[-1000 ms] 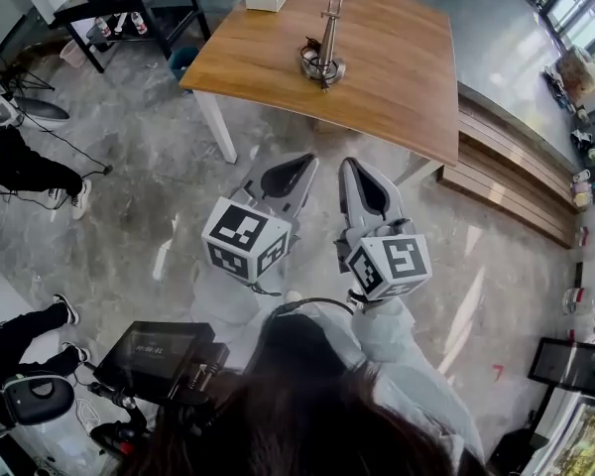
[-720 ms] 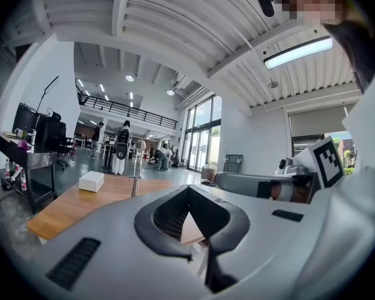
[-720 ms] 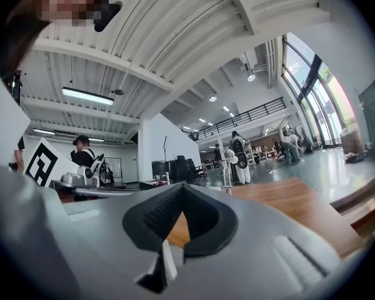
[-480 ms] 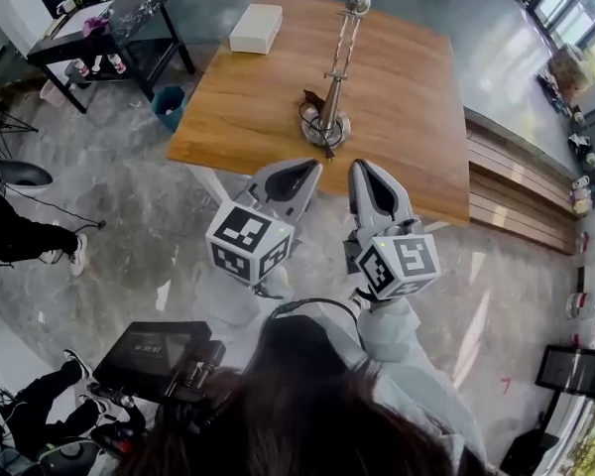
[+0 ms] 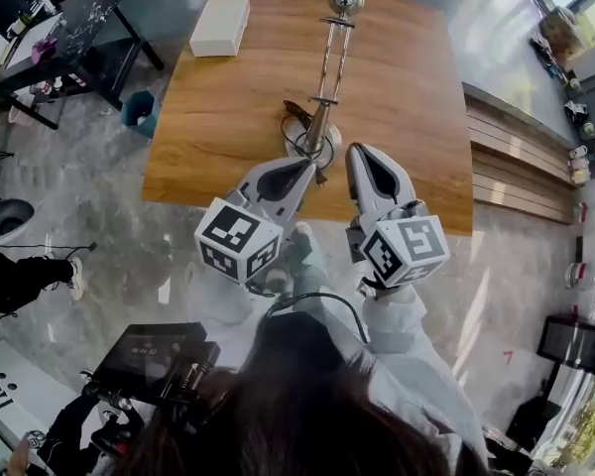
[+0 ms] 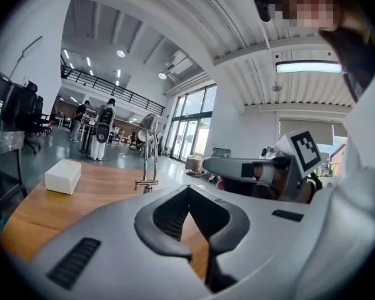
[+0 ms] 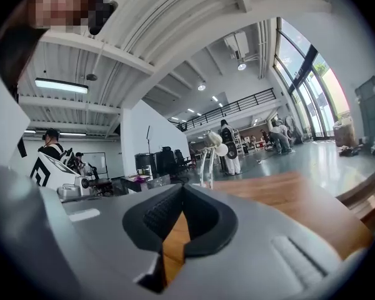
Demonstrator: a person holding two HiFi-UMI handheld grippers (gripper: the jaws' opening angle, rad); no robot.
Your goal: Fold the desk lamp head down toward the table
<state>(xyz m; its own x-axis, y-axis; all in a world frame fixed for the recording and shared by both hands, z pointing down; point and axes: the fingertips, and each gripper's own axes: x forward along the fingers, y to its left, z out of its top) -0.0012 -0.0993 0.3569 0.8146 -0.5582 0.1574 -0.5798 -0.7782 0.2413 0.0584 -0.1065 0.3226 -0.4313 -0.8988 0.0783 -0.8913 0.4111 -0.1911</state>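
Holding the left claw [image 5: 305, 165] pressed fully together, nothing caught between its pads; likewise the right claw [image 5: 363, 153], closed and empty. Pointing both side by side over the near edge of the wooden tabletop [image 5: 416, 87], close to the desk lamp [image 5: 327, 67] but apart from it. Standing upright there on its round base near the claw tips, with a slim twin-rod arm rising to a small round head, not folded down. Farther back to the left, a white box [image 5: 219, 25].
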